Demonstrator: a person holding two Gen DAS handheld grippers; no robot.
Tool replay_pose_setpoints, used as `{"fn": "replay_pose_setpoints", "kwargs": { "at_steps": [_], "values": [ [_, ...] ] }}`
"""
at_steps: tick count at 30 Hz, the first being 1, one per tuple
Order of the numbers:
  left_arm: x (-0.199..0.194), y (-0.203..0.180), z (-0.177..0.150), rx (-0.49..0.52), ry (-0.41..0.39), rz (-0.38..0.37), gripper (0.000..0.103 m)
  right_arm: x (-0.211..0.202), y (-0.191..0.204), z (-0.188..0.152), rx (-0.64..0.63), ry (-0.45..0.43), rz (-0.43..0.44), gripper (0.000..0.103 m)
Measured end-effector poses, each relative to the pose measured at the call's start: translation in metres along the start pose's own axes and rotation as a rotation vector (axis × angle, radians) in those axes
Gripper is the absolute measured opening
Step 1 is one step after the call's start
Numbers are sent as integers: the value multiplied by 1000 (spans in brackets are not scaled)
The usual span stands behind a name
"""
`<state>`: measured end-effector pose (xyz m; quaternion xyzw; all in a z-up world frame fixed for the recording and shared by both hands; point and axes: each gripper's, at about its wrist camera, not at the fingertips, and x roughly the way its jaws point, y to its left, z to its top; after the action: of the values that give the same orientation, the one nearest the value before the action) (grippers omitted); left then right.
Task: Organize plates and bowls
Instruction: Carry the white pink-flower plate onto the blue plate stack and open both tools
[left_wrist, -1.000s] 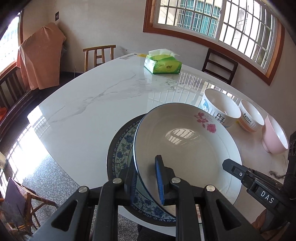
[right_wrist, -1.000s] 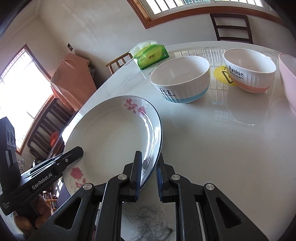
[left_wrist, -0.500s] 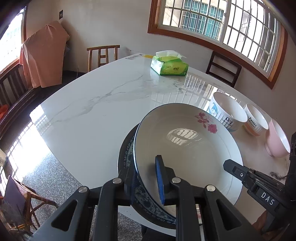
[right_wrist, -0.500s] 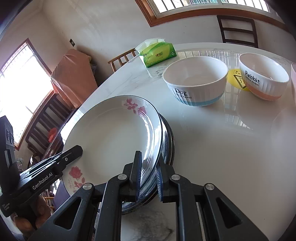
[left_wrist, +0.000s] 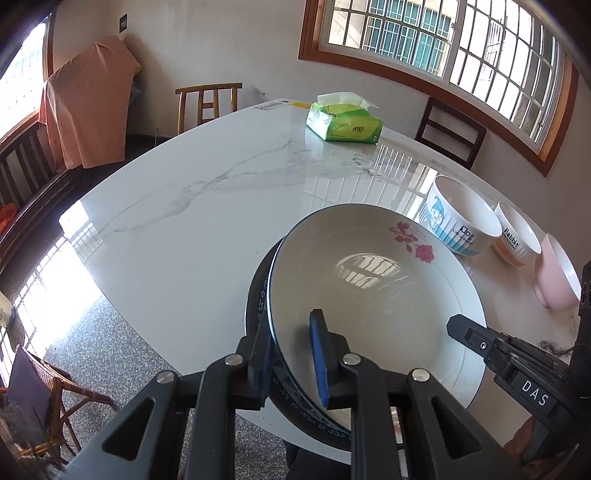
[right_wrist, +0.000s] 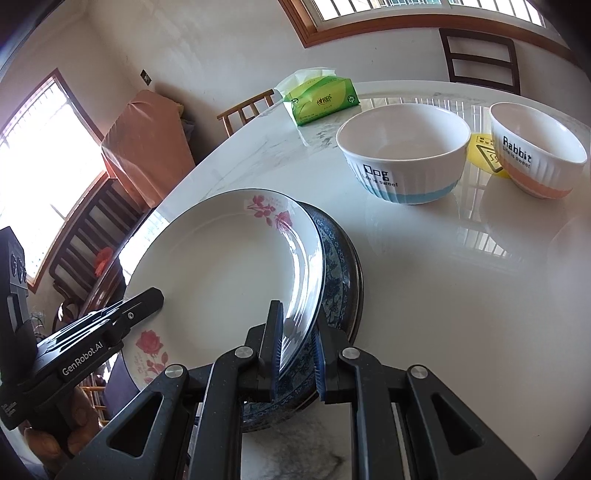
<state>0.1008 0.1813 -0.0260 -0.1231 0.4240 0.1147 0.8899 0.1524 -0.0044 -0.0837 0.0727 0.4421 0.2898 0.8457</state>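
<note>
White marble tabletop (left_wrist: 192, 206) fills a bright room with barred windows, wooden chairs around it and an orange cloth draped over furniture by the wall. At the near edge of the tabletop a white plate with red flowers (left_wrist: 373, 291) sits tilted over a dark blue patterned plate (right_wrist: 338, 254), its left side lifted while the patterned plate lies flat beneath. The left gripper (left_wrist: 293, 354) pinches the white plate's near-left rim, one finger outside and below the rim, the blue-padded one inside the dish. The right gripper (right_wrist: 297, 349) is clamped on the same plate's right rim, its fingers closed tight on the thin edge just above the patterned plate. Toward the right edge of the tabletop stand three bowls in a row, well apart from the plates: a white and blue bowl marked "Dog" (right_wrist: 404, 158), a white and orange bowl marked "Rabbit" (right_wrist: 537, 155), and a pink bowl (left_wrist: 557, 277). Between the first two lies a yellow sticker (right_wrist: 484, 155). A green tissue pack (left_wrist: 343, 120) rests near the far edge
</note>
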Motion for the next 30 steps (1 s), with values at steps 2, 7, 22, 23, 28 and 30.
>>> {"fn": "replay_pose_setpoints", "kwargs": {
  "at_steps": [2, 7, 22, 23, 28, 30],
  "values": [
    [0, 2, -1, -4, 3, -2, 19, 1, 0, 0, -3, 0, -3, 15],
    [1, 4, -2, 2, -2, 26, 19, 3, 2, 0, -14, -1, -10, 15],
    [-17, -2, 0, 47, -86, 64, 19, 3, 4, 0, -42, -14, -22, 16],
    [-17, -3, 0, 47, -86, 66, 19, 3, 5, 0, -45, -16, -23, 17],
    [-17, -5, 0, 51, -84, 67, 19, 2, 8, -2, -73, -29, -41, 19],
    [-16, -5, 0, 54, -82, 67, 19, 1, 8, -2, -80, -33, -44, 19]
  ]
}}
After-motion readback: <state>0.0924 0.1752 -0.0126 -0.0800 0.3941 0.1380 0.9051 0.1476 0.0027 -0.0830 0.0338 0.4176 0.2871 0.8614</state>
